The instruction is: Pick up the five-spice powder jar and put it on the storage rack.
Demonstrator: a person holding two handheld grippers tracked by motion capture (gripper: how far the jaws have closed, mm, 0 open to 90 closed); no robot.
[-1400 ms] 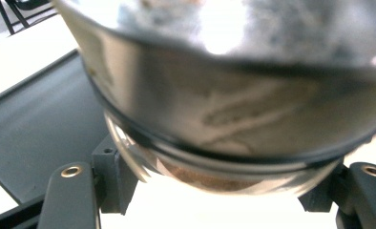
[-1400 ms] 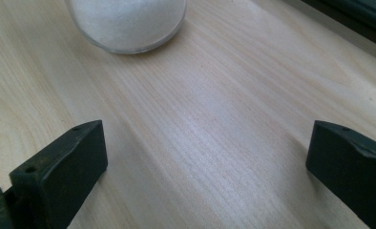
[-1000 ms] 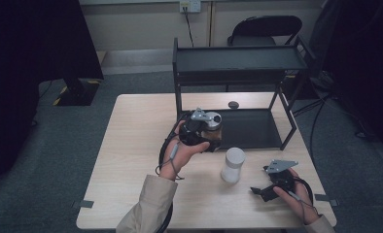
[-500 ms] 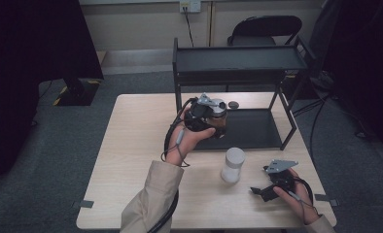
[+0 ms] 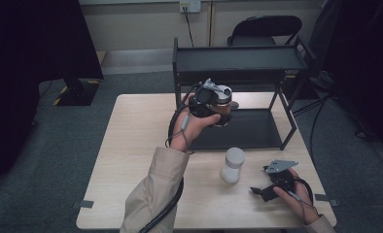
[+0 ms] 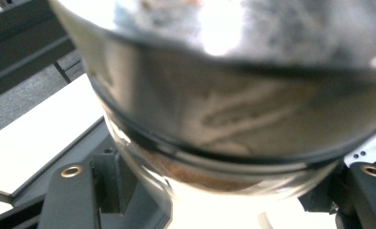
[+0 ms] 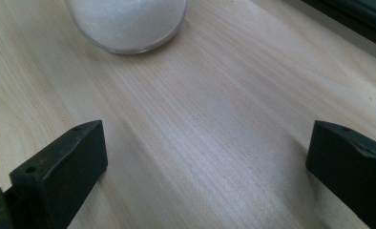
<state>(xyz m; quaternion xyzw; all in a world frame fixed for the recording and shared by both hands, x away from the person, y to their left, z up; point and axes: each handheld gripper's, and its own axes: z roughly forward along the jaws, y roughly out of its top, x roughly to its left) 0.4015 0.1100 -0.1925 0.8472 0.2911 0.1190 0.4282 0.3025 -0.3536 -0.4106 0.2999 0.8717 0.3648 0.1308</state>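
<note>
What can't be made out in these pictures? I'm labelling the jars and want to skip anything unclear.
- Jar with brown contents in the left gripper: blurred and cut off by the edges in the left gripper view; hand and gripper cover much of it in the high view.
- Jar of white powder: top cut off by the upper edge in the right gripper view.
- Small dark thing on the table under the black rack: too small to identify.

jar (image 6: 234,109): glass, silver lid, brown contents, very close and blurred
grip: between the two black jaws, clamped
rack (image 6: 24,43): black frame, far left
table (image 6: 38,133): pale, left
</note>
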